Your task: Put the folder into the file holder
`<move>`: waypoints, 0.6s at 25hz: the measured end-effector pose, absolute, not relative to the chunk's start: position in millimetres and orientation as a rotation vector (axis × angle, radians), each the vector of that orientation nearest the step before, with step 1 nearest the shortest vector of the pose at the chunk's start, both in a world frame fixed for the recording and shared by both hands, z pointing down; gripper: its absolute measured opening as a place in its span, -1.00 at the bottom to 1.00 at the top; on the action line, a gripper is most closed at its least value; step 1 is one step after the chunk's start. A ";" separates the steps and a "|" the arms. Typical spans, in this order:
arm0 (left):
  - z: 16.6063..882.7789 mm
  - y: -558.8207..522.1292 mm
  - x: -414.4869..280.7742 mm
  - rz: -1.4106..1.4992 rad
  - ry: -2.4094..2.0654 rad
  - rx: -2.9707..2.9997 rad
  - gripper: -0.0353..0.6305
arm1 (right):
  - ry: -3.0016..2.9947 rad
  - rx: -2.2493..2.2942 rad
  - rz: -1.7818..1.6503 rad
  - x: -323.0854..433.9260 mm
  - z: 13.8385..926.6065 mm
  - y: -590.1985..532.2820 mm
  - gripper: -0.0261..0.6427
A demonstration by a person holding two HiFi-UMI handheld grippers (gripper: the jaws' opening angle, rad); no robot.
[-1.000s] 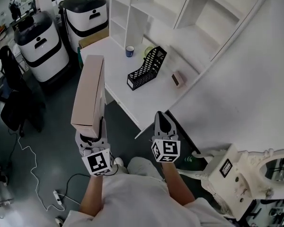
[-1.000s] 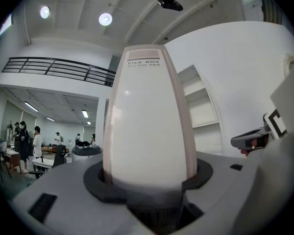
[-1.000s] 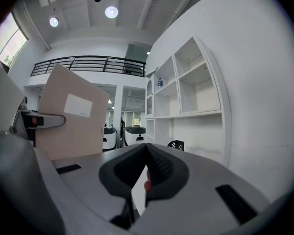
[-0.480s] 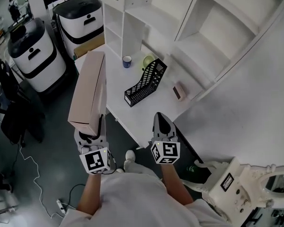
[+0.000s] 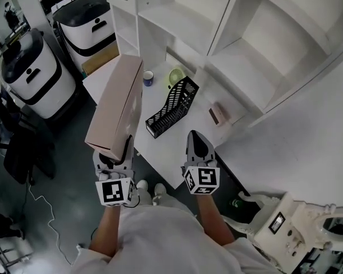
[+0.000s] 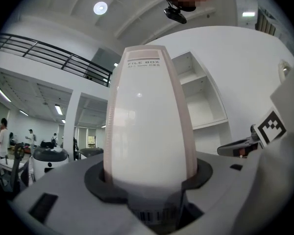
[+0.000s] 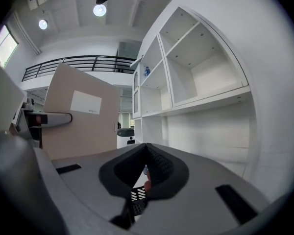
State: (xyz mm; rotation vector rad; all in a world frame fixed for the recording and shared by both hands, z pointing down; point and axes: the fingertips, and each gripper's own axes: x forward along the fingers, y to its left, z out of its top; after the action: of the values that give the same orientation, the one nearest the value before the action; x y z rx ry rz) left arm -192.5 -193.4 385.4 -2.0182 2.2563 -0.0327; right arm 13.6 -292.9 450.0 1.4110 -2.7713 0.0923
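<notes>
A tall beige box-style folder (image 5: 119,104) stands up out of my left gripper (image 5: 115,160), whose jaws are shut on its lower end. In the left gripper view the folder (image 6: 146,116) fills the middle, its white spine facing the camera. The black mesh file holder (image 5: 171,105) lies on the white desk (image 5: 160,153), just right of the folder's upper part. My right gripper (image 5: 198,146) hangs over the desk's near edge below the holder, jaws shut with nothing in them. In the right gripper view the folder (image 7: 81,114) shows at the left.
A blue cup (image 5: 148,77) and a green object (image 5: 176,75) sit behind the holder. A small brown item (image 5: 218,115) lies on the desk at its right. White shelving (image 5: 228,33) rises behind the desk. Two large white-and-black bins (image 5: 28,73) stand on the floor at the left.
The folder and my left gripper have shifted right, toward the desk, and the folder now leans right with its top near the cup. The desk and holder sit nearer. The right gripper has barely moved.
</notes>
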 end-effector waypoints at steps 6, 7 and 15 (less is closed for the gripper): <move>389.3 -251.2 -178.8 -0.009 2.045 -2.233 -0.08 | -2.707 1.522 0.082 18.2 445.8 -317.5 -0.94; 390.4 -260.4 -176.7 -0.004 2.007 -2.273 -0.08 | -2.695 1.544 0.082 18.8 444.1 -319.9 -0.94; 404.4 -322.2 -156.7 0.013 1.729 -2.513 -0.09 | -2.604 1.680 0.088 22.6 440.7 -332.6 -0.94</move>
State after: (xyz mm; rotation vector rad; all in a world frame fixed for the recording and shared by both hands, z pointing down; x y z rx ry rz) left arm -156.7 -322.2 404.4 -2.5128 1.7292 0.0130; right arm 22.6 -332.6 440.7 1.6797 -2.6038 0.0884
